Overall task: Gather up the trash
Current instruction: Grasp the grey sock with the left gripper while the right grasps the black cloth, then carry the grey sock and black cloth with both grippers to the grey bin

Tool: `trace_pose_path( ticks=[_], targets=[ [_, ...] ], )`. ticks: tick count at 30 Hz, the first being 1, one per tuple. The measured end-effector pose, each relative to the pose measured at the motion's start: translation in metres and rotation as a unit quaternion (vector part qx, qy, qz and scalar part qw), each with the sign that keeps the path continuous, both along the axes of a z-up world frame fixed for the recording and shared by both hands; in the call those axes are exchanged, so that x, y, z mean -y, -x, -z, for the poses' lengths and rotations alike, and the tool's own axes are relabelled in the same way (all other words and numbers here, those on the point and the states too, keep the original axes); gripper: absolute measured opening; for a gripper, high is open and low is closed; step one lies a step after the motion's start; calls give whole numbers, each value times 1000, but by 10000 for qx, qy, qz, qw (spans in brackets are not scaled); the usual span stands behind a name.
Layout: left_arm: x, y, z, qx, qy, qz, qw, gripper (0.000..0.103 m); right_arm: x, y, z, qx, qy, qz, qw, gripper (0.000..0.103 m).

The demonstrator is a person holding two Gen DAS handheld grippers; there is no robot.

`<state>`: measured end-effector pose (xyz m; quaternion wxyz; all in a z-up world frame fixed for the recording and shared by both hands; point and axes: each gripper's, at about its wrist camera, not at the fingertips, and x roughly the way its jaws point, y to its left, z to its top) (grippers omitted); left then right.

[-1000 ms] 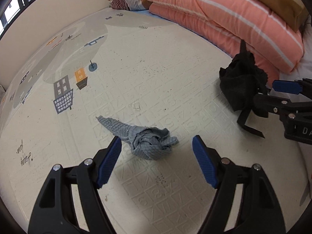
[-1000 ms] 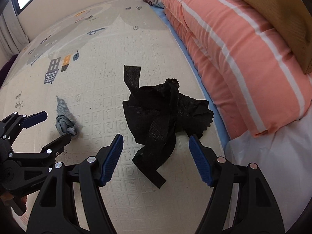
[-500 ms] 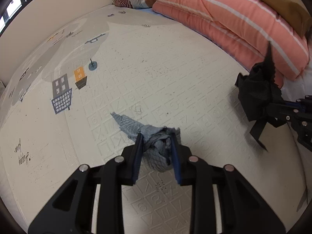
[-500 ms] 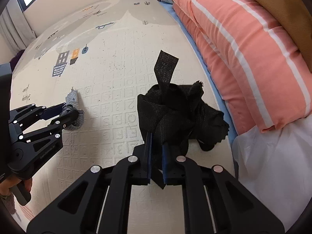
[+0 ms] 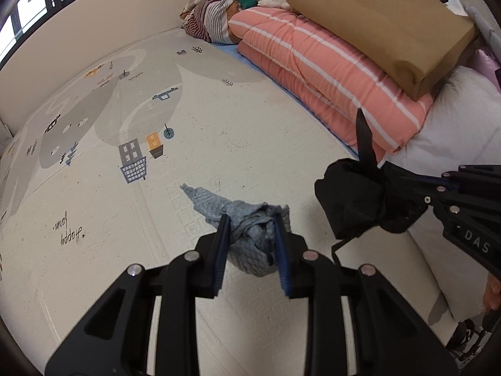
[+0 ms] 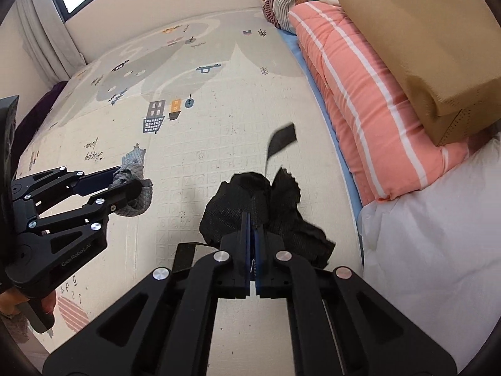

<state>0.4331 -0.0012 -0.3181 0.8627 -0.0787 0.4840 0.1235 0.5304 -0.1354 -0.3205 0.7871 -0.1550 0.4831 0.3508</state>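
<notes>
My left gripper [image 5: 251,224] is shut on a crumpled grey cloth [image 5: 250,235] and holds it up off the play mat [image 5: 219,131]. My right gripper [image 6: 252,219] is shut on a crumpled black mesh cloth [image 6: 238,206], also lifted, with a black strip [image 6: 280,139] sticking up from it. In the left wrist view the black cloth [image 5: 353,197] hangs at the right in the right gripper [image 5: 388,188]. In the right wrist view the left gripper [image 6: 125,181] holds the grey cloth [image 6: 134,200] at the left.
A folded pink striped quilt [image 5: 328,72] with a brown cushion [image 5: 385,22] on it lies along the right side, next to white bedding [image 6: 438,235]. A pile of clothes and soft toys [image 5: 225,9] sits at the far end. A wall and window run behind the mat.
Both grippers closed on their cloths, the left on the grey one and the right on the black one, then lifted them off the mat.
</notes>
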Motion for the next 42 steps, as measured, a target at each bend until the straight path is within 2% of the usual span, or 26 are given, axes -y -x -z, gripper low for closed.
trace_pose_path(
  ticks=[7,13,18,23,28,33,39,42],
  targets=[
    [8,42,-35,-30,72,-170,9998,27,7,24,-29,-112,-134,-114,9998,1],
    [9,80,-86,215,91,-609,9979,27,2,57,-79,-29,-323,-589,9977,1],
    [9,123,-135,505,-32,-1050,9932,27,-6,97,-126,135,-528,-1064,9928,1],
    [10,183,-178,709,-175,-1533,9855,28,-15,140,-164,235,-713,-1568,9848,1],
    [14,256,-207,819,-275,-2085,9742,28,-30,195,-196,316,-831,-2138,9728,1],
    [13,341,-227,930,-366,-2714,9573,28,-50,264,-223,367,-949,-2721,9569,1],
    [-1,459,-247,1178,-452,-3397,9320,28,-81,372,-250,524,-1123,-3336,9345,1],
    [-9,522,-252,1220,-467,-3600,9238,28,-95,435,-262,630,-1210,-3502,9267,1]
  ],
)
